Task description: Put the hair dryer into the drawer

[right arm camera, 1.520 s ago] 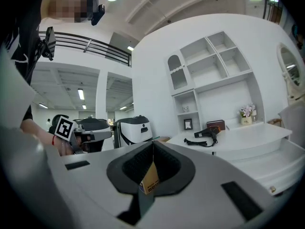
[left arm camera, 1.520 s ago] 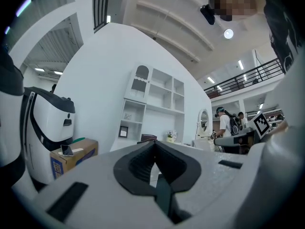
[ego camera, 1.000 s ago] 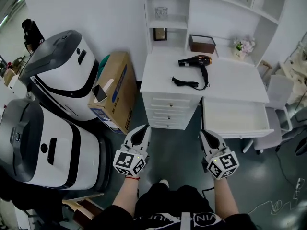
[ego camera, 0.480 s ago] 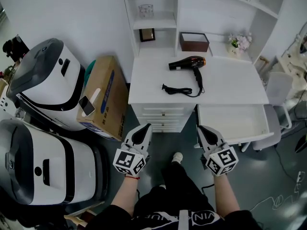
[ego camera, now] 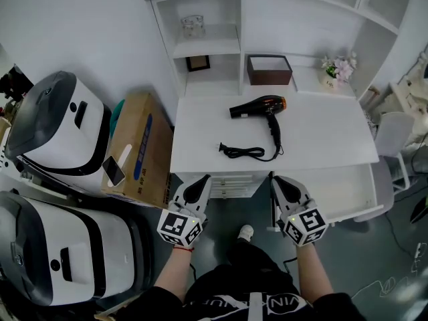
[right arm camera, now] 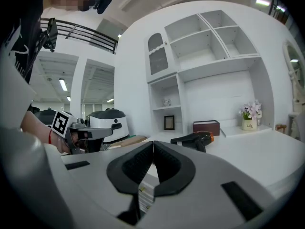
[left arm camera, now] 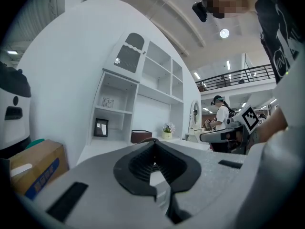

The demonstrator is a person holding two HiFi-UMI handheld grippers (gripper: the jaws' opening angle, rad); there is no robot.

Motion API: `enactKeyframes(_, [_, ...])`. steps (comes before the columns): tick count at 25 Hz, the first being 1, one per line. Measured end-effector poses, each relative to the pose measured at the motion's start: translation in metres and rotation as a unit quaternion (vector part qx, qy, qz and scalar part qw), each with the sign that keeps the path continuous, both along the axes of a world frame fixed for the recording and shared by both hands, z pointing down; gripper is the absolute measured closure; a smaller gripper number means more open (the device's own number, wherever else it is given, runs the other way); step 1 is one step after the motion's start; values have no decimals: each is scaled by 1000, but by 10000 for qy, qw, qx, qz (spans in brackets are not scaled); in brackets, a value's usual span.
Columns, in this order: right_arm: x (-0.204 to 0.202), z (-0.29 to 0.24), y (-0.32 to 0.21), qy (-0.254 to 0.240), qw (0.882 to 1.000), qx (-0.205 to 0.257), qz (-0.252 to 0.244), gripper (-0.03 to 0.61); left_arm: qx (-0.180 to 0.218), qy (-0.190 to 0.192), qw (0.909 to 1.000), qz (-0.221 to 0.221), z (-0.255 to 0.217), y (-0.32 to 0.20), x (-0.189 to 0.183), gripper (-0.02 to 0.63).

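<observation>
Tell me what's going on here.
A person stands at a white desk, a gripper in each hand. The left gripper and the right gripper are both shut and empty, short of the desk edge. The black hair dryer lies untouched on the desktop, its cord beside it. The drawer below is open.

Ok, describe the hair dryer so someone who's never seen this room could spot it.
Find the white desk with shelves above it. On its top, in front of the brown box, lies the hair dryer. It is the only black thing there with an orange end, its cord trailing toward the front edge.
</observation>
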State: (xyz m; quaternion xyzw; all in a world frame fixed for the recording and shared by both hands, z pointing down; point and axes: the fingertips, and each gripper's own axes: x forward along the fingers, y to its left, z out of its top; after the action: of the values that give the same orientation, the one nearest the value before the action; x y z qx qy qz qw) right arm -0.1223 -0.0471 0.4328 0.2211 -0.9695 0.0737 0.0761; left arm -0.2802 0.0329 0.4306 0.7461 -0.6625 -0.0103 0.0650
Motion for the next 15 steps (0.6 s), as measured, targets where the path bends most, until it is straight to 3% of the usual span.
enactKeyframes(9, [7,19,-58,277,9990,-107,340,575,-168,-177,9993,274,11,-60,-1,609])
enactKeyframes(15, [14,24,-87,469,9978,-120,461,574,-532,-624,9925,906,24,-94,9,609])
